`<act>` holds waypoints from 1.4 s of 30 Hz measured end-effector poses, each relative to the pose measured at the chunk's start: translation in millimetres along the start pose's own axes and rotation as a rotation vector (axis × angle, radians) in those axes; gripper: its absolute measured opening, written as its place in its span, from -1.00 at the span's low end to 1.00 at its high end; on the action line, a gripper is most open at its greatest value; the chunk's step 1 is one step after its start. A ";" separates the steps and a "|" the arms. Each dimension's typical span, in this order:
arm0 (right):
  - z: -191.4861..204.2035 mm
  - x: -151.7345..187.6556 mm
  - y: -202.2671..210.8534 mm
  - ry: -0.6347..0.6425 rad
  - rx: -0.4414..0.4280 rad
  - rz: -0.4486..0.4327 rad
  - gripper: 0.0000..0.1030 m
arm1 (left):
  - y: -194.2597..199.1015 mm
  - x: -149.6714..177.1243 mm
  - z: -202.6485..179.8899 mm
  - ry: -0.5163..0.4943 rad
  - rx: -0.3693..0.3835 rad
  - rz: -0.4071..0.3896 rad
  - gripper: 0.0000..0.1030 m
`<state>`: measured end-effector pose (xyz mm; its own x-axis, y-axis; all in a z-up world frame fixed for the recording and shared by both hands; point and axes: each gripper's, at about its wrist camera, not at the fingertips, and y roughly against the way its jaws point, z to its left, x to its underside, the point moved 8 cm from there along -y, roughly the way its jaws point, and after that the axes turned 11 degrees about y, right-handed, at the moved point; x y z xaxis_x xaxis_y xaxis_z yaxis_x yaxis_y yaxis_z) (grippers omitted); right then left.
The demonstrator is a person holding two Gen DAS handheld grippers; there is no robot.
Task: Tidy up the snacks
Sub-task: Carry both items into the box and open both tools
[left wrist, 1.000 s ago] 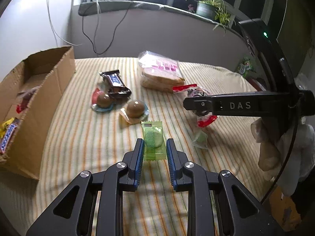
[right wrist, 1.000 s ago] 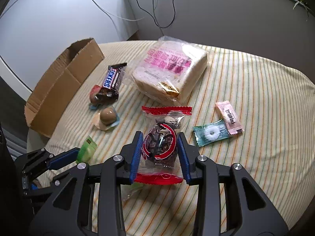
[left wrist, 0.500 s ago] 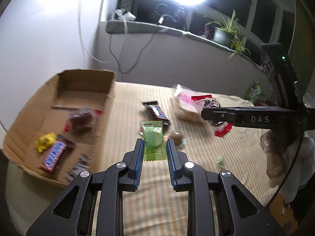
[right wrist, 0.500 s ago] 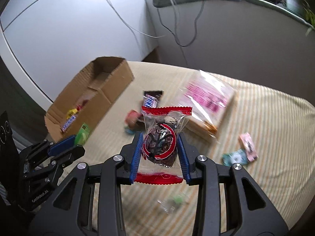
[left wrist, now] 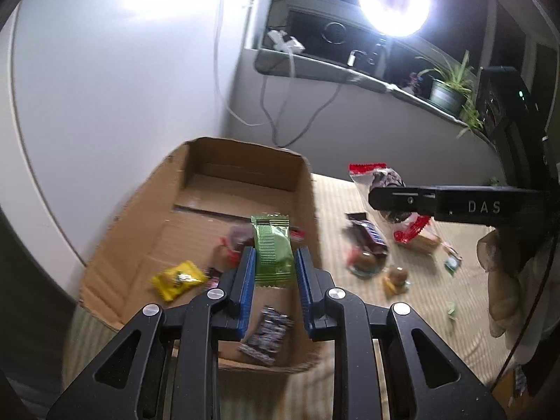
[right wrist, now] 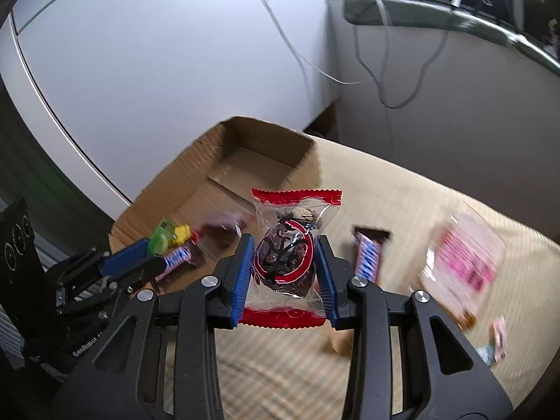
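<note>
My left gripper [left wrist: 273, 262] is shut on a green snack packet [left wrist: 272, 252] and holds it above the open cardboard box [left wrist: 241, 175]. My right gripper [right wrist: 285, 248] is shut on a clear, red-edged packet with a dark snack [right wrist: 287, 255], held in the air just right of the box [right wrist: 266, 140]. The left gripper with its green packet [right wrist: 161, 241] shows at the left of the right wrist view. The right gripper with its packet [left wrist: 388, 189] shows at the right of the left wrist view. The box holds a yellow packet [left wrist: 176, 278], a dark wrapper [left wrist: 267, 336] and other snacks.
On the striped tablecloth [left wrist: 430, 301] lie a chocolate bar [right wrist: 367, 255], a bread bag with pink print [right wrist: 465, 262], round brown sweets [left wrist: 395, 276] and small packets [right wrist: 498, 339]. A white wall [right wrist: 175, 70] stands behind the box; cables hang from the window ledge [left wrist: 332, 70].
Both grippers have lifted and swung left toward the box with their packets. The left gripper now hangs over the box's inside; the right one has come close to its right wall.
</note>
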<state>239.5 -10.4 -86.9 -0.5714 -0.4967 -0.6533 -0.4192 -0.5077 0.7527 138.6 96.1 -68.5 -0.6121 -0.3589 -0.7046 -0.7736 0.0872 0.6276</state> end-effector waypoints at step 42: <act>35.6 -41.9 -44.7 0.073 -0.040 0.006 0.17 | 6.8 -10.5 31.7 0.062 -0.053 -0.018 -0.31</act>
<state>257.1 58.2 -90.2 -0.5198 -0.5491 -0.6544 -0.3869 -0.5317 0.7534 134.6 130.0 -67.3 -0.5854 -0.4168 -0.6954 -0.7738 0.0311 0.6327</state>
